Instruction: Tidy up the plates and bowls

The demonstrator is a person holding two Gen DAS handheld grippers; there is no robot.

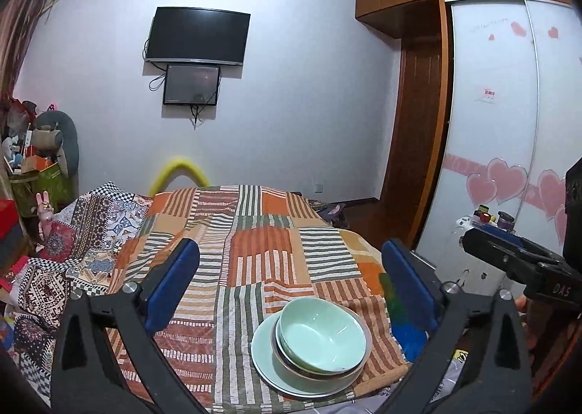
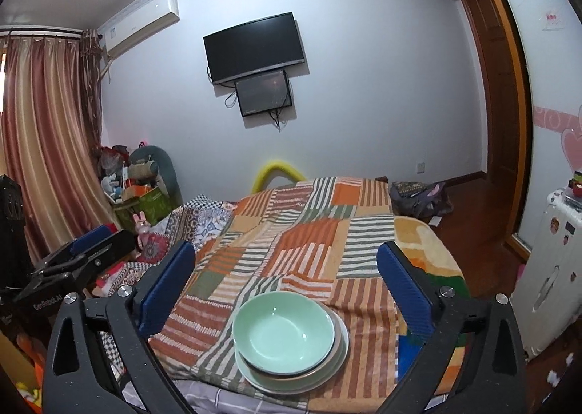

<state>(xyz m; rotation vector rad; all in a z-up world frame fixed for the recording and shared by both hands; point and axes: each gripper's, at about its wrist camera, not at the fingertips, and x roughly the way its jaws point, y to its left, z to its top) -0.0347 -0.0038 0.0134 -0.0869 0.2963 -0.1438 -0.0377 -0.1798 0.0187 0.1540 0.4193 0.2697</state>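
Observation:
A pale green bowl (image 1: 323, 334) (image 2: 283, 334) sits on top of a stack. Under it is a wider grey dish with a dark rim (image 1: 282, 359) (image 2: 339, 337), and at the bottom a pale green plate (image 1: 263, 348) (image 2: 251, 376). The stack rests on the near edge of a striped patchwork cloth (image 1: 254, 239) (image 2: 309, 232). My left gripper (image 1: 289, 246) is open above and behind the stack, with nothing between its blue pads. My right gripper (image 2: 285, 248) is open too, empty, and also raised over the stack. Each gripper shows at the edge of the other's view.
The cloth covers a bed-like surface that drops off at the near edge. A TV (image 1: 198, 34) hangs on the far wall. A wardrobe with sliding doors (image 1: 491, 123) stands at the right, with a white appliance (image 2: 553, 276) below it. Piled clutter (image 1: 40, 167) and curtains (image 2: 43, 130) fill the left.

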